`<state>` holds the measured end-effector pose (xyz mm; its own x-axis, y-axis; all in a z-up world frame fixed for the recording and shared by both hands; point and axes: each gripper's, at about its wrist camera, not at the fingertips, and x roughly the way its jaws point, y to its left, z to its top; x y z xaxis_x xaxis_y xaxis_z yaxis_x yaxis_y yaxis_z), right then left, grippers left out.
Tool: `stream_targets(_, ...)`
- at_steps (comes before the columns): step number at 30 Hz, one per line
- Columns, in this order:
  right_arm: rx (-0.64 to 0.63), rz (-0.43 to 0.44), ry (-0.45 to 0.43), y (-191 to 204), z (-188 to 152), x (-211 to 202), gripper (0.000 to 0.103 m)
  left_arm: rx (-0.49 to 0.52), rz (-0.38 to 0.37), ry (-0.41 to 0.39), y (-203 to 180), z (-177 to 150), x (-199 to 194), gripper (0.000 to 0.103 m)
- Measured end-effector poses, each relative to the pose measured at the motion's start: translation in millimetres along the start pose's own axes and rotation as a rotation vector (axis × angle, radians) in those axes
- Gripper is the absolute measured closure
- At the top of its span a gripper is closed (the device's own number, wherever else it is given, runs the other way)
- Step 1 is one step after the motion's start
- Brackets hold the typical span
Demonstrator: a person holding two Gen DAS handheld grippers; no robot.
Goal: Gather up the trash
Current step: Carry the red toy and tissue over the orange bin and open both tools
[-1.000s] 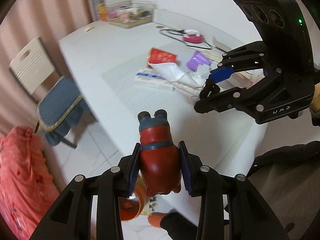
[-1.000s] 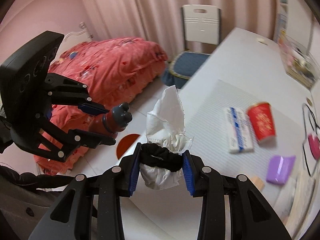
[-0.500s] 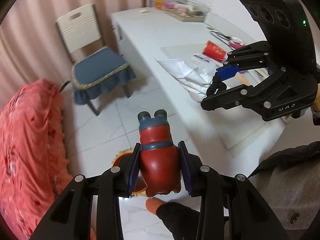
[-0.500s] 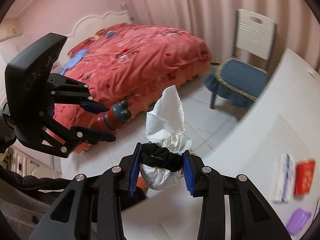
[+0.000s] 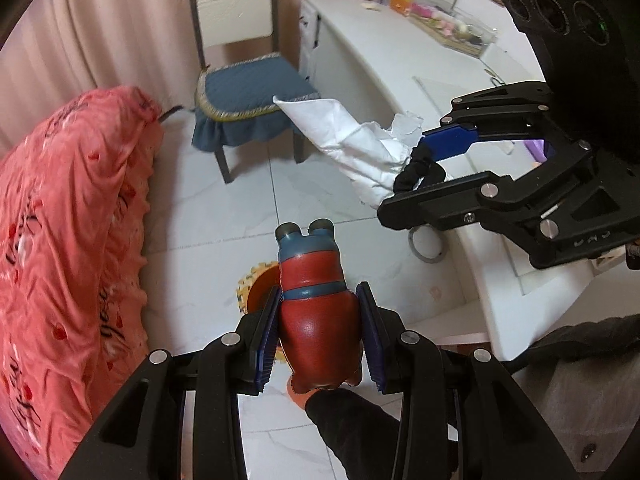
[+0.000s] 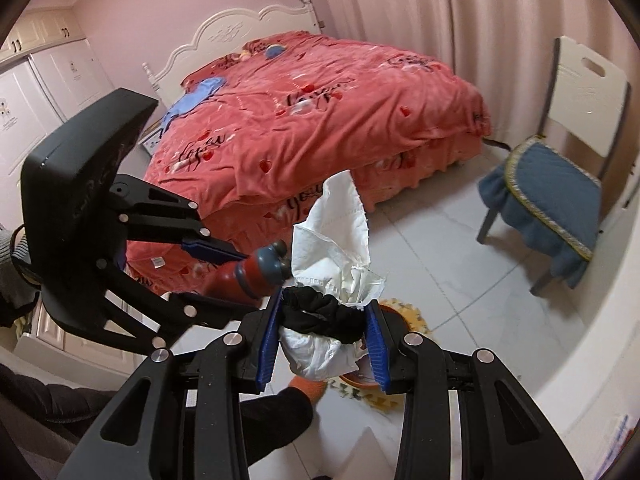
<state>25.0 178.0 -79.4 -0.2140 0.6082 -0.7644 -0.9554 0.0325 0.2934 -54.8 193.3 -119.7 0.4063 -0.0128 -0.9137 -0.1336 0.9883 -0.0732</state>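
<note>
Currently both tools are loaded and held above the tiled floor point(image 5: 224, 216), off the edge of the white table point(image 5: 384, 60). The left tool point(image 5: 319, 332) is clamped on a red, bear-shaped toy point(image 5: 316, 312) with blue-grey feet pointing away from the camera; its blue pads press both flanks. The right tool point(image 6: 323, 338) grips a crumpled white tissue point(image 6: 336, 236) together with a black fabric band point(image 6: 320, 312) wrapped around it; the tissue's free end sticks up and forward. In the left view the right tool sits to the upper right, the tissue pointing toward the blue-cushioned chair point(image 5: 244, 88). An orange round bin point(image 5: 260, 292) with a yellowish patterned rim stands on the floor just below and behind the toy. The red-covered bed point(image 6: 320, 100) lies to the left.
</note>
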Motion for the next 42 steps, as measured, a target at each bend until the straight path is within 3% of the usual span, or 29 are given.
stream_targets(11,0.073,-0.012,0.063,-20.7,4.9,75.5,0.065,-0.054,-0.057,0.049,61.1,-6.7,49.3,0.064)
stream_targets(24,0.213,-0.018,0.178,-65.8,-30.9,173.7,0.065,-0.047,-0.165,0.15,81.2,-17.0,127.9,0.064)
stream_targets(29,0.244,-0.02,0.196,-74.2,-35.8,187.1,0.061,-0.018,-0.16,0.17,78.9,-17.6,141.0,0.06)
stream_targets(32,0.259,-0.031,0.204,-80.0,-37.2,194.7,0.055,-0.017,-0.15,0.173,81.4,-18.5,145.2,0.048)
stream_targets(42,0.288,-0.029,0.198,-85.4,-40.6,187.8,0.05,-0.015,-0.156,0.188,78.6,-15.9,147.4,0.048)
